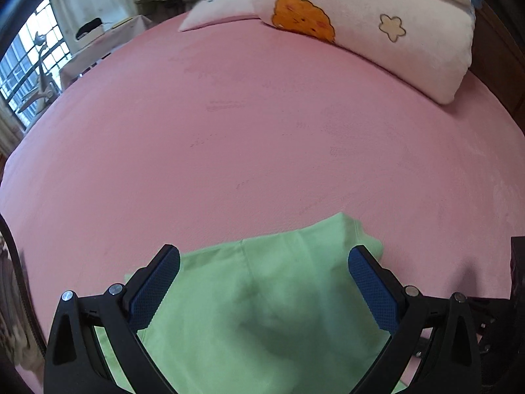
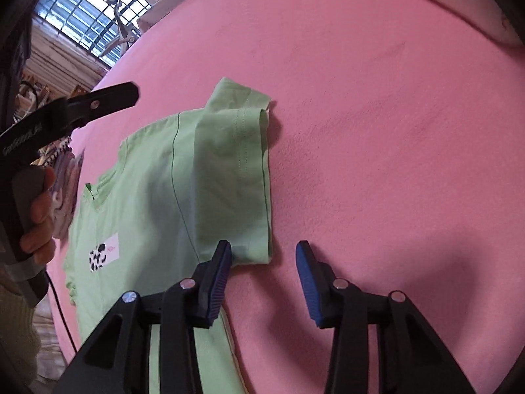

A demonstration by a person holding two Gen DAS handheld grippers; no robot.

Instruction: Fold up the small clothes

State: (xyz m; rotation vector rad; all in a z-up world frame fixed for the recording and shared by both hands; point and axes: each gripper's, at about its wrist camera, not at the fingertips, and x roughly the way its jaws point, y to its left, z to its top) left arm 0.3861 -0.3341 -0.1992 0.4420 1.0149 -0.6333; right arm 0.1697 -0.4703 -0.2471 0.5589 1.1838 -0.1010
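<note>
Light green T-shirt (image 2: 157,203) on a plain pink bed sheet (image 2: 377,131).

The shirt carries a white patch with black cow-style blotches (image 2: 103,252) and pink lettering too small to read. Both grippers, the left gripper (image 1: 264,257) and the right gripper (image 2: 264,252), are black with blue textured pads (image 1: 154,285). A cream pillow (image 1: 377,32) shows an orange cookie shape and a pale outlined flower.

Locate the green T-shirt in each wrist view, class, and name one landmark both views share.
Left wrist view: green T-shirt at bottom centre, under the open left gripper.
Right wrist view: T-shirt left of centre, one sleeve folded in, its lower right corner beside the open right gripper.
Shared landmark: barred window, upper left in both.
</note>
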